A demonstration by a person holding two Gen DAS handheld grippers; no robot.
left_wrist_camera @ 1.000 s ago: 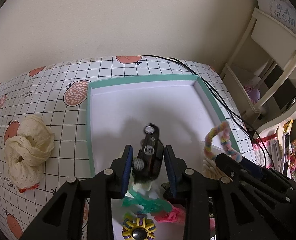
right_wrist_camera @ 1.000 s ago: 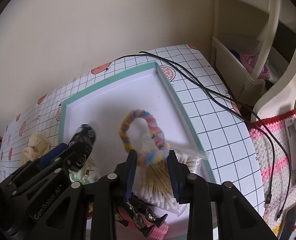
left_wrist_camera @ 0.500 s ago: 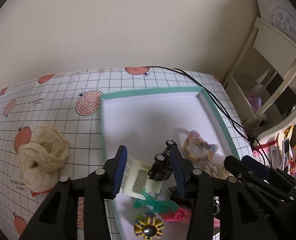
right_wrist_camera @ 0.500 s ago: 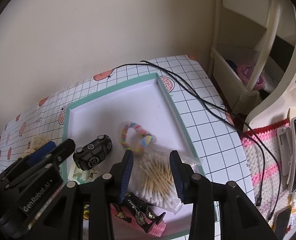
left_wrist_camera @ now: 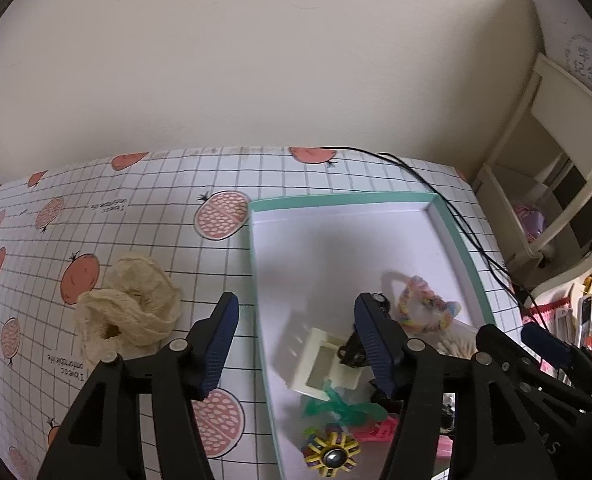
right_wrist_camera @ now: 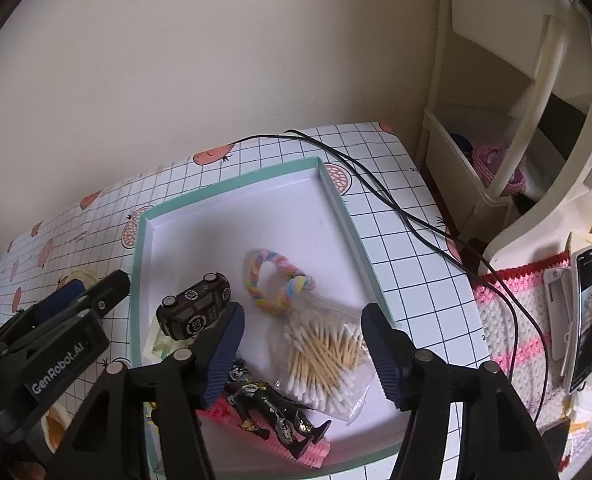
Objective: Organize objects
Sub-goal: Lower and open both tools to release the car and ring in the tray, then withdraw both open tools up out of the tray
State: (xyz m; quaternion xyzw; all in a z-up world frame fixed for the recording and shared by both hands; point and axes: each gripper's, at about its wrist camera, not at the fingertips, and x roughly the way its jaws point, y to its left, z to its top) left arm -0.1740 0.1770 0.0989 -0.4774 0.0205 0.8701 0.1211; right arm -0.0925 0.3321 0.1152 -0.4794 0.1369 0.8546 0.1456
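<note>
A teal-rimmed white tray (left_wrist_camera: 336, 199) (right_wrist_camera: 232, 184) lies on the checked tablecloth. In it a black toy car (right_wrist_camera: 194, 312) rests on a cream plastic piece (left_wrist_camera: 324, 364); in the left wrist view my finger half hides the car (left_wrist_camera: 350, 354). A pastel braided ring (right_wrist_camera: 276, 284) (left_wrist_camera: 424, 312) lies beside a bag of cotton swabs (right_wrist_camera: 324, 364). My left gripper (left_wrist_camera: 296, 344) hovers over the tray's left edge, jaws opening, nothing between them. My right gripper (right_wrist_camera: 304, 356) hangs above the swab bag, jaws opening, gripping nothing.
A black figure (right_wrist_camera: 272, 404), pink comb (right_wrist_camera: 312, 448), green piece (left_wrist_camera: 336, 404) and yellow spinner (left_wrist_camera: 330, 456) fill the tray's near end. Cream cloth (left_wrist_camera: 128, 312) lies left of it. A black cable (right_wrist_camera: 376, 196) crosses the table; a white shelf (right_wrist_camera: 496, 120) stands right.
The left jaws let go of the toy car, which now lies in the tray. The right jaws released the braided ring onto the tray. Both grippers rose and spread wider.
</note>
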